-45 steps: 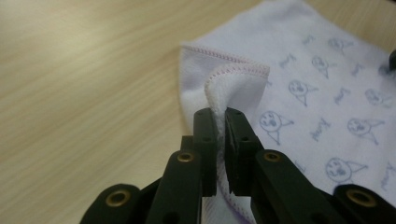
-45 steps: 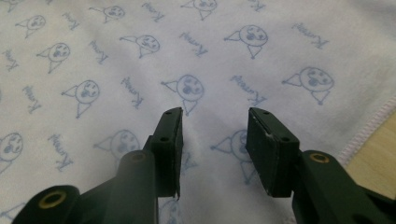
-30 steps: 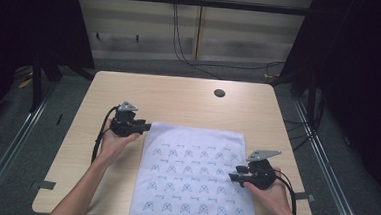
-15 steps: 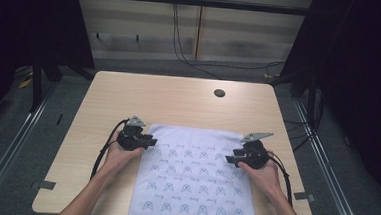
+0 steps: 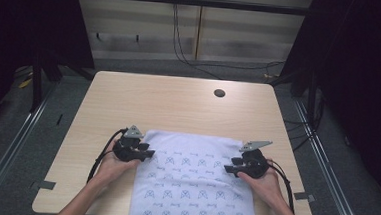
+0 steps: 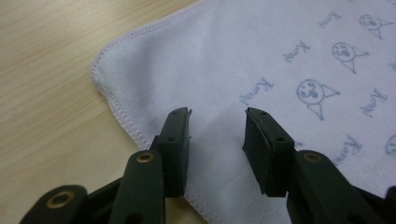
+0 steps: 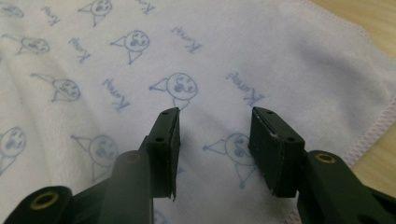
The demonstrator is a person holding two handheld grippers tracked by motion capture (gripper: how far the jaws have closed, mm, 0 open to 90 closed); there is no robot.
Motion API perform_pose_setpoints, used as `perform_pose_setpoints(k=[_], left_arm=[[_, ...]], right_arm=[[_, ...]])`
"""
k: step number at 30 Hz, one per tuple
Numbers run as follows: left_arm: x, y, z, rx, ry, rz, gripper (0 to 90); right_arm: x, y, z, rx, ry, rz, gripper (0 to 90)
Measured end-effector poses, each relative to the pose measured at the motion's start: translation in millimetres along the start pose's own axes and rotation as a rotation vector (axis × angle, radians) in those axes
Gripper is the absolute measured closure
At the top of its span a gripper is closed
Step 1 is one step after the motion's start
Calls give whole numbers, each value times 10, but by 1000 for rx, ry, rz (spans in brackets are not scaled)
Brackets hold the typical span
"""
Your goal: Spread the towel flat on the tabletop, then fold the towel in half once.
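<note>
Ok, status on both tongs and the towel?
Left tongs just opening, right tongs open, both over towel edges. Towel flat on table. Nothing in the way.

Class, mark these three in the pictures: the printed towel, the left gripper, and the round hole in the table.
printed towel (image 5: 193, 188), high view, the middle of the cloth.
left gripper (image 6: 217, 122), left gripper view, midway between its fingertips, jaws apart over the towel's edge.
round hole (image 5: 219, 93), high view, its dark centre in the tabletop.
</note>
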State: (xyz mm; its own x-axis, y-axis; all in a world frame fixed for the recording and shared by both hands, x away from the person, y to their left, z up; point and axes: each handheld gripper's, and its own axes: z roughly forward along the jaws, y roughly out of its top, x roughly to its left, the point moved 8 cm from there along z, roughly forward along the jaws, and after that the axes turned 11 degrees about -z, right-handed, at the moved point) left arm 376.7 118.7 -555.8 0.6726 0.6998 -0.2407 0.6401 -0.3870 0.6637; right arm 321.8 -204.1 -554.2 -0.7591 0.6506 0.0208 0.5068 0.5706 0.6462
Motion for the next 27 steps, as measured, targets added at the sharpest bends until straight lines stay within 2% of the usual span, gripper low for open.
perform_pose_setpoints(k=[1,3,5,6,8,11,14,16,20,21,23,25,27], left_arm=[[2,-7,-6,1,-1,9,599],[17,-4,-10,-6,-11,-10,600],[27,5,-5,-14,-29,-40,602],[28,3,-6,-12,-30,-37,603],[28,1,-6,-9,-31,-24,603],[29,5,-4,-12,-38,-30,603],[16,-3,-4,-7,-25,-18,595],[7,0,0,-12,-19,-14,583],[18,-1,-6,1,-24,-7,584],[13,4,-3,-5,-25,-19,583],[14,5,-5,2,-22,-12,581],[15,12,-3,6,-27,-26,577],[26,23,-3,7,-15,-22,565]], right_arm=[[18,-8,-13,15,6,-6,536],[-12,9,-14,-9,6,-10,523],[-152,61,-30,-41,-21,16,517],[-254,111,-50,-60,-35,36,517],[-397,179,-69,-84,-57,44,518],[-596,228,-37,-68,-89,44,518],[-723,226,28,-63,-115,61,520],[-751,208,54,-63,-119,73,520],[-762,151,131,-34,-122,48,513],[-764,140,137,-29,-133,50,512],[-762,137,135,-32,-129,46,504],[-770,117,134,-25,-137,37,490],[-778,99,134,-27,-140,43,482]])
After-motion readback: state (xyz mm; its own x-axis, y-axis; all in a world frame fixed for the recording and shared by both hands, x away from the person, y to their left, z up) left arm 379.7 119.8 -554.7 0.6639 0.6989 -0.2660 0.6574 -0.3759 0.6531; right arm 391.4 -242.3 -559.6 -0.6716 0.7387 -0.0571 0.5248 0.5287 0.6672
